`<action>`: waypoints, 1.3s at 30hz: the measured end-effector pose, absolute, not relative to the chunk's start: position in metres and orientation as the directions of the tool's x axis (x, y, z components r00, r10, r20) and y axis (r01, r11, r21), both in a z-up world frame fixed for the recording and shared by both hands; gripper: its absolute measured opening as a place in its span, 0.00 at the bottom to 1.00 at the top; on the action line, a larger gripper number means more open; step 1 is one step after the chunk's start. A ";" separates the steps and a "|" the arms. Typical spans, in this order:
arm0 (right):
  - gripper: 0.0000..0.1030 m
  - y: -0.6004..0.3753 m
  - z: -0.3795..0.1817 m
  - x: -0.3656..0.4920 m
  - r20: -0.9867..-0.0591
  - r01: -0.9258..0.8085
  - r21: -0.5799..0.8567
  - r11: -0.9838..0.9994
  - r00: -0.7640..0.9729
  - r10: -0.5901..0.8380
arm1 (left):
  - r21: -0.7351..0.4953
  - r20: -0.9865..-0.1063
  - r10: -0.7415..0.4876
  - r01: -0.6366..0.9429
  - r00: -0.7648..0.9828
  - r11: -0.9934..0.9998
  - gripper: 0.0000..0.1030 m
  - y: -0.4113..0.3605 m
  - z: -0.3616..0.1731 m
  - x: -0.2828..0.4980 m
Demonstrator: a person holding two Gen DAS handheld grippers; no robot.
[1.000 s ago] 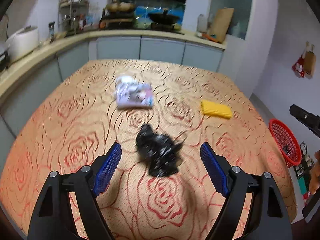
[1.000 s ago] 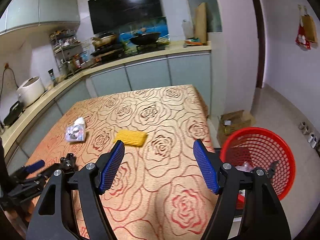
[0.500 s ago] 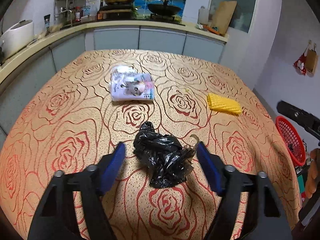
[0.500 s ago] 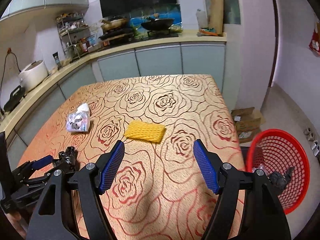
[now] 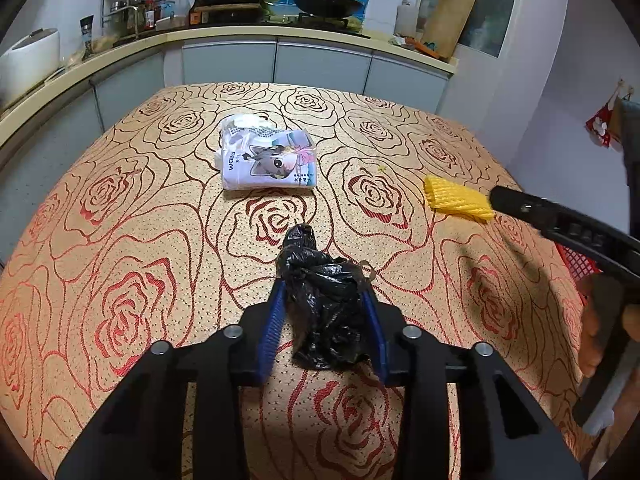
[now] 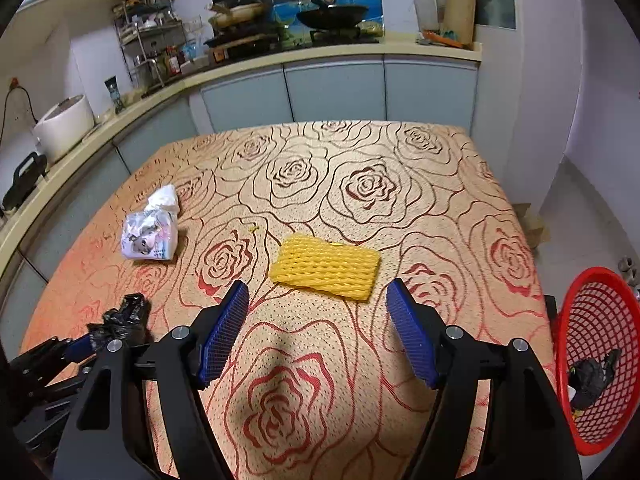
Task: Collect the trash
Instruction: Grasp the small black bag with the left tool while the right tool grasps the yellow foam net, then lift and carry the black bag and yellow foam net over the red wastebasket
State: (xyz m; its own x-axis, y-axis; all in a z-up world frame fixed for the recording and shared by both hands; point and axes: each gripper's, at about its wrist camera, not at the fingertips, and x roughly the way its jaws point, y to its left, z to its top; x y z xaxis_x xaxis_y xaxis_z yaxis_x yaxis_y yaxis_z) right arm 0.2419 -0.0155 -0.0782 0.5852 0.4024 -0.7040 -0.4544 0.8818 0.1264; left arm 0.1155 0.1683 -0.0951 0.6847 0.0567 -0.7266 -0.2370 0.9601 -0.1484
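Table point(image 6: 460, 208): covered in a tan cloth with red and dark rose outlines; carries three loose items, well apart from one another.
Counter point(image 6: 280, 62): runs along the far and left walls; stove with a dark wok point(image 6: 332, 14), rack of bottles, white rice cooker point(image 6: 64, 126) at left.
Red basket point(image 6: 592, 432): mesh plastic, on the floor off the table's right edge, tilted toward the camera; holds one crumpled black scrap point(image 6: 590, 376) low inside; anything else in it too small to tell.
Left gripper point(image 5: 325, 320): blue-padded fingers pinched in on the black plastic bag point(image 5: 324, 300), one pad on each side; bag crumpled, top knot poking forward past the fingertips, lower end touching or just above the cloth, cannot tell which.
Right gripper point(image 6: 318, 334): fingers spread wide, nothing between them; hovers over the near table edge, just short of the yellow foam net.
Tissue pack point(image 5: 268, 158): soft pack printed with a cartoon animal, white tissue sticking out at its far end; lies flat, far-left part of the table.
Yellow foam net point(image 6: 325, 266): flattened ribbed sleeve, lying flat mid-table, apart from both grippers.
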 end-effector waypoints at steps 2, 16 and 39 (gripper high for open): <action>0.71 -0.010 -0.082 0.246 -0.714 -0.459 0.118 0.881 0.577 0.397 | -0.142 -0.725 0.061 -0.236 0.686 0.961 0.20 0.170 -0.094 0.115; 0.75 0.015 -0.107 0.287 -0.769 -0.418 0.086 0.904 0.550 0.327 | -0.128 -0.675 0.124 -0.281 0.728 0.951 0.20 0.192 -0.071 0.104; 0.31 0.015 -0.103 0.273 -0.753 -0.478 0.115 0.871 0.530 0.390 | -0.127 -0.667 0.169 -0.335 0.725 0.934 0.20 0.212 -0.062 0.093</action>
